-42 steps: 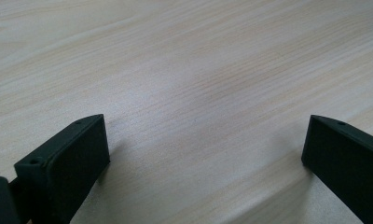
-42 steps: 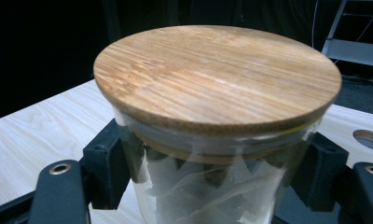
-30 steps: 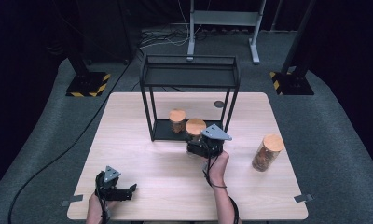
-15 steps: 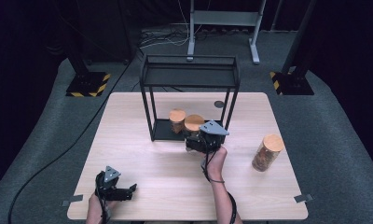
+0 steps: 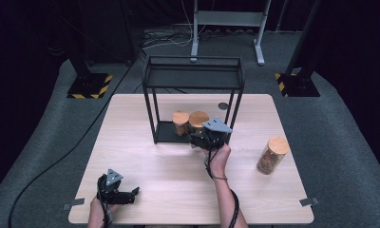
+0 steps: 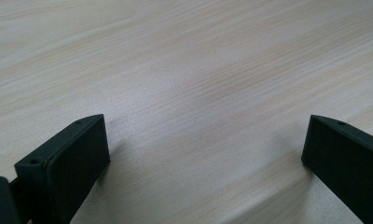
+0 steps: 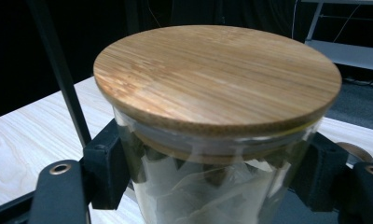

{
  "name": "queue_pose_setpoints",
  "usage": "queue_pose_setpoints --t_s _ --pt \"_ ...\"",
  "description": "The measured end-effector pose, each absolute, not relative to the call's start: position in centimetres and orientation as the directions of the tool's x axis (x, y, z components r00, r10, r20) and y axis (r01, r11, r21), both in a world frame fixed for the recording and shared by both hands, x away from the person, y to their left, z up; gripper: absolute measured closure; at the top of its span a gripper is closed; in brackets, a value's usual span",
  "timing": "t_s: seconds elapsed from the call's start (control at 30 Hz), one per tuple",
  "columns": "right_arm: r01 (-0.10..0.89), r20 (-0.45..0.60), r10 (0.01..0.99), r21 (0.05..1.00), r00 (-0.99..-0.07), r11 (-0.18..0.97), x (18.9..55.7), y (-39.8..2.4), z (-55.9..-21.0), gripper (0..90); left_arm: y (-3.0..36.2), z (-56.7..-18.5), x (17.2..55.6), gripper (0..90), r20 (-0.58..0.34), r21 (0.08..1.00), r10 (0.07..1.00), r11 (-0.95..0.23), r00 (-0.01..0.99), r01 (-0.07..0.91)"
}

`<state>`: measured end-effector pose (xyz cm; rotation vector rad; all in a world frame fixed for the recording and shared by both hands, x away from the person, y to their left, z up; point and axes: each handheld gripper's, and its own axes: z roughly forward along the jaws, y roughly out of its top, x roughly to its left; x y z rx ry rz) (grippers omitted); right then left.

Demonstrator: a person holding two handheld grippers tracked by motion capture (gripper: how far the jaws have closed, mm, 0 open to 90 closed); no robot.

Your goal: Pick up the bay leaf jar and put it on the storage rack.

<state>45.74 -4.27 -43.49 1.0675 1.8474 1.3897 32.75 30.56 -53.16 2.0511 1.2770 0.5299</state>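
Centrally on the counter [image 5: 145, 161] stands a black wire shelf frame [image 5: 193, 76], its base tray lying on the wood toward the far side. Right claw [image 5: 197, 139], borne by the person's right hand [image 5: 219, 159], is closed on a glass jar [image 7: 208, 186] with a bamboo lid [image 7: 217, 77]; in the right gripper view the two black jaws press on the glass wall from either side, just below the lid. In the high view this held jar [image 5: 198, 121] sits at the near right part of the frame's base, upright, with a second lidded jar [image 5: 180, 122] just beside it on the left, further inside the frame. Whether the held jar rests on the base tray or hangs slightly above it cannot be told. Its glass shows pale, crumpled contents.

A third jar [image 5: 271, 155], also bamboo-lidded and filled with brown contents, stands alone near the right edge of the counter, well apart from the frame.

Left claw [image 5: 131, 194] rests at the near left corner of the counter, in the person's left hand [image 5: 99, 213]. In the left gripper view its jaws stand wide apart over bare wood, holding nothing.
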Motion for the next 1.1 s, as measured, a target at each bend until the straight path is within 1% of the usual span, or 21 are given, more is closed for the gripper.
queue_pose_setpoints --t_s 0.33,0.67,1.1 --pt "0.25 0.009 0.869 0.959 -0.494 0.132 46.8 -4.0 -44.0 24.7 30.6 -53.2 32.7 0.0 -0.003 0.711 0.897 -0.309 0.442 0.632" --pt "0.242 -0.021 0.871 0.957 -0.491 0.16 48.0 -3.6 -43.8 24.8 30.6 -53.2 32.7 0.0 -0.003 0.712 0.897 -0.308 0.441 0.631" --pt "0.27 -0.023 0.881 0.948 -0.472 0.169 49.6 -3.4 -44.0 24.8 30.6 -53.2 32.7 0.0 -0.003 0.711 0.897 -0.309 0.443 0.631"
